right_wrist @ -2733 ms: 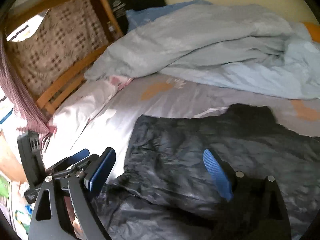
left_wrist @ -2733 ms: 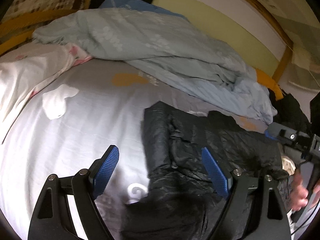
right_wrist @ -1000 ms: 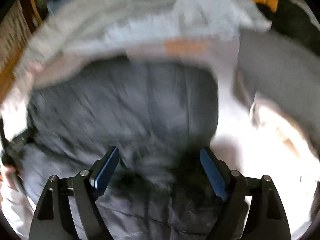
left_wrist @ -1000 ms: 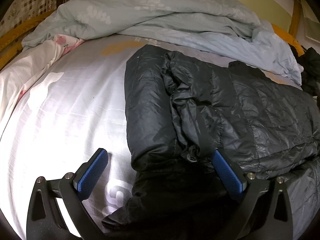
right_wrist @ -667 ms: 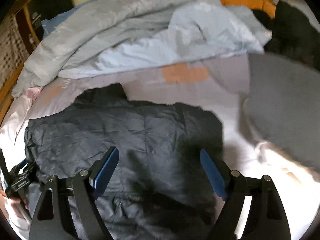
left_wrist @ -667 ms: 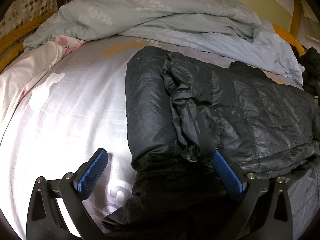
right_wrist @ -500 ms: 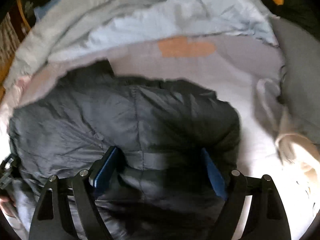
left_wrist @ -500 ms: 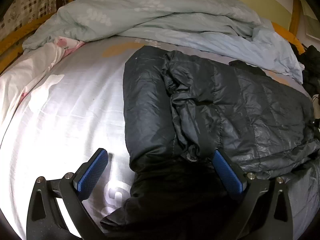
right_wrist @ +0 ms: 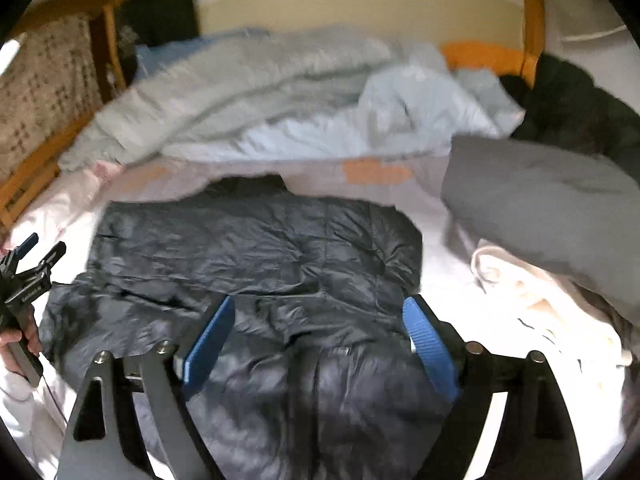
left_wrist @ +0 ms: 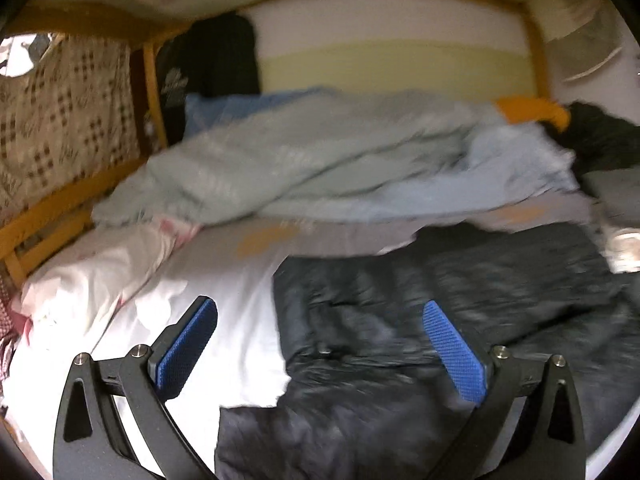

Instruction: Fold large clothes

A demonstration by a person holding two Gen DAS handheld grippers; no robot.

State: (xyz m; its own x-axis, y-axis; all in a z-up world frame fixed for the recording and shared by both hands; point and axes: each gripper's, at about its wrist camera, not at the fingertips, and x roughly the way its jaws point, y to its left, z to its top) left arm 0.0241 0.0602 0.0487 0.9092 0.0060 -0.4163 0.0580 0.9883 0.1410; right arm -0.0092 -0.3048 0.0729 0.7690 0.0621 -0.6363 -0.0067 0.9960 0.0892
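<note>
A black puffer jacket (right_wrist: 256,256) lies folded on the white bed sheet (right_wrist: 440,280); it also shows in the left wrist view (left_wrist: 460,300). My left gripper (left_wrist: 320,344) is open and empty, raised above the jacket's left edge. It also shows at the far left of the right wrist view (right_wrist: 28,268), held in a hand. My right gripper (right_wrist: 318,340) is open and empty, above the jacket's near part.
A crumpled light blue duvet (left_wrist: 340,168) lies across the back of the bed. A grey garment (right_wrist: 540,208) and a cream cloth (right_wrist: 540,312) lie to the right. A wooden bed frame (left_wrist: 60,208) runs along the left. A dark garment (right_wrist: 580,100) sits at back right.
My left gripper has lifted and pulled back from the jacket, and its view now takes in the whole bed. My right gripper has also drawn back. Both stay open.
</note>
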